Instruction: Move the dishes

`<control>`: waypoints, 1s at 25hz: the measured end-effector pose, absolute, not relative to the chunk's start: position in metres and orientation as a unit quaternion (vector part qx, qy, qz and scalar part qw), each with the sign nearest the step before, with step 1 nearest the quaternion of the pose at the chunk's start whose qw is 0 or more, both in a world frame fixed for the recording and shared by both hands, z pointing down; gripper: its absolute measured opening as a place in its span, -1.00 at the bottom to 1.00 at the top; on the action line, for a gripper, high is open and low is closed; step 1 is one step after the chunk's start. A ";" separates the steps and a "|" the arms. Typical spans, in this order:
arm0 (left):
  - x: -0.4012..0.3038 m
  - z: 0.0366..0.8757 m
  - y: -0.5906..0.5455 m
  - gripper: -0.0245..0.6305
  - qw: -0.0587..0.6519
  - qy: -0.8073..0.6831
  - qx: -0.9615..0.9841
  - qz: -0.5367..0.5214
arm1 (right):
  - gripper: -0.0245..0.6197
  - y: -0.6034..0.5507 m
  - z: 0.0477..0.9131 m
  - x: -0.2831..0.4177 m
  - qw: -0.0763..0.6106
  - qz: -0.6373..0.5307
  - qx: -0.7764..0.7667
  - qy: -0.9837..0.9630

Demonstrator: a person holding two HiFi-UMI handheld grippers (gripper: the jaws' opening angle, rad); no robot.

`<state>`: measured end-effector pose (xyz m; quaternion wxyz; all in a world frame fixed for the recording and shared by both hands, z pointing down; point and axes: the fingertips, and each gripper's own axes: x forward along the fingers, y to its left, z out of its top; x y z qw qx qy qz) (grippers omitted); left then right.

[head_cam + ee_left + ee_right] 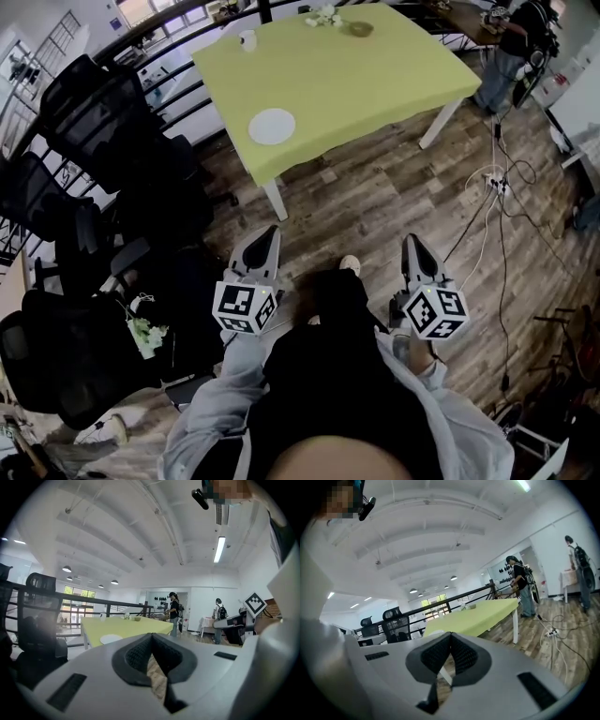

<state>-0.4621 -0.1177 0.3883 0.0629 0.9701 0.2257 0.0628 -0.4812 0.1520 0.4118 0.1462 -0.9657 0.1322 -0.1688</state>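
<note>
Hovering over the wooden floor (375,202), the left gripper (265,236) and right gripper (413,244) both have their jaws pressed together, with nothing between them. Well ahead stands the green table (375,75). 1 white plate (272,126) lies near its closest corner; 1 cup (247,39) and 1 bowl (361,29) sit along its far edge.

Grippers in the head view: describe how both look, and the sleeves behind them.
The left gripper and the right gripper match: light grey bodies tapering to dark-lined jaws. Each carries a white cube printed with black square markers. In the gripper views the pads are dark and finely textured. The person's sleeves are grey.
</note>
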 end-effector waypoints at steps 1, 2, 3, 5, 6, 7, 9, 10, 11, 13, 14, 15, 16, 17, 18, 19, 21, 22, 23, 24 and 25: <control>-0.452 0.388 -0.114 -0.89 0.064 0.226 0.970 0.063 | -0.90 0.156 0.413 -0.472 0.148 -0.171 -0.965 0.131; -0.442 0.388 -0.110 -0.89 0.065 0.225 0.970 0.064 | -0.90 0.160 0.413 -0.463 0.150 -0.172 -0.965 0.129; -0.431 0.388 -0.106 -0.89 0.066 0.225 0.970 0.063 | -0.90 0.165 0.412 -0.452 0.150 -0.172 -0.965 0.129; -0.409 0.384 -0.097 -0.89 0.064 0.226 0.970 0.061 | -0.90 0.176 0.409 -0.431 0.150 -0.170 -0.966 0.127; -0.398 0.382 -0.091 -0.89 0.064 0.226 0.970 0.059 | -0.90 0.183 0.407 -0.419 0.150 -0.168 -0.966 0.126; -0.387 0.379 -0.086 -0.89 0.063 0.227 0.970 0.057 | -0.90 0.189 0.405 -0.408 0.150 -0.165 -0.967 0.125; -0.365 0.375 -0.076 -0.89 0.063 0.224 0.971 0.053 | -0.90 0.202 0.401 -0.386 0.150 -0.162 -0.967 0.126; -0.354 0.372 -0.071 -0.89 0.063 0.223 0.971 0.051 | -0.90 0.208 0.399 -0.375 0.150 -0.160 -0.967 0.126; -0.343 0.370 -0.066 -0.89 0.063 0.223 0.972 0.049 | -0.90 0.214 0.397 -0.364 0.150 -0.157 -0.968 0.126; -0.321 0.366 -0.055 -0.89 0.063 0.224 0.971 0.046 | -0.90 0.225 0.394 -0.343 0.151 -0.153 -0.969 0.126; -0.310 0.365 -0.050 -0.89 0.064 0.225 0.971 0.045 | -0.90 0.230 0.393 -0.333 0.151 -0.151 -0.969 0.126; -0.298 0.363 -0.044 -0.89 0.063 0.226 0.971 0.044 | -0.90 0.236 0.392 -0.322 0.152 -0.150 -0.969 0.126; -0.287 0.362 -0.038 -0.89 0.062 0.228 0.971 0.042 | -0.90 0.242 0.391 -0.312 0.152 -0.149 -0.969 0.125; -0.275 0.360 -0.030 -0.89 0.061 0.230 0.970 0.040 | -0.90 0.248 0.391 -0.302 0.153 -0.148 -0.969 0.124; -0.264 0.359 -0.023 -0.89 0.060 0.232 0.970 0.037 | -0.90 0.255 0.392 -0.293 0.153 -0.147 -0.969 0.123; -0.255 0.359 -0.015 -0.89 0.060 0.235 0.970 0.035 | -0.90 0.261 0.393 -0.284 0.154 -0.146 -0.969 0.122; -0.239 0.358 0.000 -0.89 0.062 0.241 0.968 0.030 | -0.90 0.273 0.395 -0.268 0.156 -0.145 -0.970 0.120; -0.232 0.360 0.007 -0.89 0.062 0.244 0.967 0.030 | -0.90 0.277 0.396 -0.261 0.157 -0.144 -0.970 0.119; -0.226 0.362 0.012 -0.89 0.062 0.246 0.967 0.032 | -0.90 0.281 0.398 -0.254 0.158 -0.144 -0.970 0.118; -0.221 0.366 0.017 -0.89 0.062 0.247 0.966 0.037 | -0.90 0.284 0.399 -0.249 0.159 -0.145 -0.970 0.117; -0.217 0.370 0.022 -0.89 0.063 0.247 0.966 0.043 | -0.90 0.287 0.401 -0.246 0.161 -0.148 -0.969 0.115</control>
